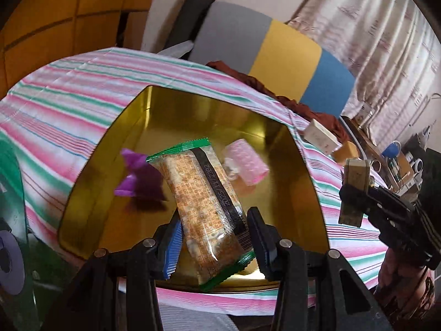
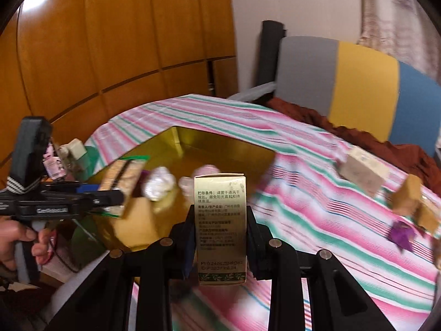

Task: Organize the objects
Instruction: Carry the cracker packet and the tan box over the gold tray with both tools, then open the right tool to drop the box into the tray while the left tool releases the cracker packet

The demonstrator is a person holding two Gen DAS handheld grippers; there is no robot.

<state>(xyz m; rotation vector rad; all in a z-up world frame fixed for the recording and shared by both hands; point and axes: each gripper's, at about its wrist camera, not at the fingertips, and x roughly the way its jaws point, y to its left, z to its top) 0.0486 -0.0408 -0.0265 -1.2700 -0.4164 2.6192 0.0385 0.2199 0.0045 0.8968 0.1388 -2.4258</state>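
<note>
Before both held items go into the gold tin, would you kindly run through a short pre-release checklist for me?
1. Left gripper jaws clamped on the green-edged clear snack packet: ok.
2. Right gripper jaws clamped on the small beige printed carton: ok.
3. Packet over the gold metal tin: ok.
4. Carton over the tin: cannot tell.
5. Free floor space in the tin beside the purple wrapper and pink roll: ok.

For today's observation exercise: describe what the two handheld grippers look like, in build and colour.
Both grippers are black, with angular struts joined by silver round pins. The left gripper has a ridged blue pad on one finger. Seen side-on, it has a pistol-style handle, white lettering and a black-and-white striped strap.
</note>
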